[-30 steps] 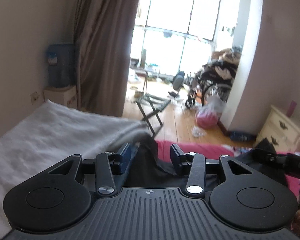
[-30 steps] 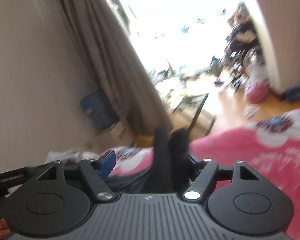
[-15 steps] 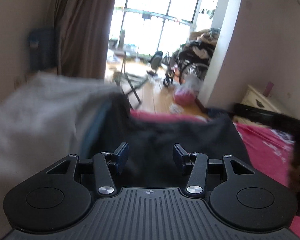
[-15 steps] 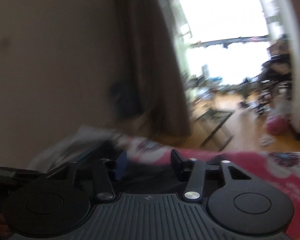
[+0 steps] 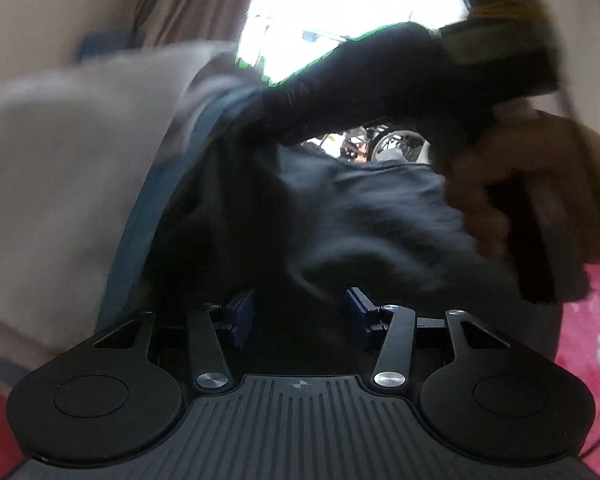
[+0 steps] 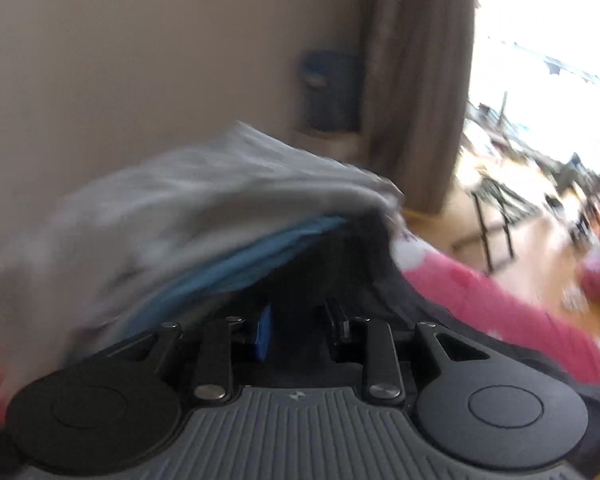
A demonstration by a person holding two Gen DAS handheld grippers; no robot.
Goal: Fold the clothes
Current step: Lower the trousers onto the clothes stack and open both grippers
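We count three pieces of cloth on one bed. The bed itself, under a pink floral bedspread point(image 6: 500, 312), is the largest thing before us; it runs out to the right edge of both views. On it lies the grey garment point(image 5: 68, 184), pale and bulky, heaped at the left, with the blue garment point(image 6: 228, 268) showing as a narrow band along its lower edge. The black garment point(image 5: 360, 216) spreads over the middle of the bed, right in front of both tools, one part of it lifted high across the left wrist view.

Behind the bed stands a plain beige wall, one brown curtain point(image 6: 416, 80), and one bright window point(image 6: 548, 40). A dark blue box point(image 6: 330, 90) sits against the wall beside the curtain. Beyond the bed we see a wooden floor with a folding stool point(image 6: 496, 216); the far clutter is too blurred to name.

Our right hand point(image 5: 540, 184) shows in the left wrist view, wrapped around its tool's handle above the black cloth.

The left gripper point(image 5: 298, 314) has its jaws wide apart, with black fabric lying in the gap and nothing pinched. The right gripper point(image 6: 300, 328) has its jaws parted more narrowly; dark cloth fills the space between them, and we cannot tell whether they grip it.
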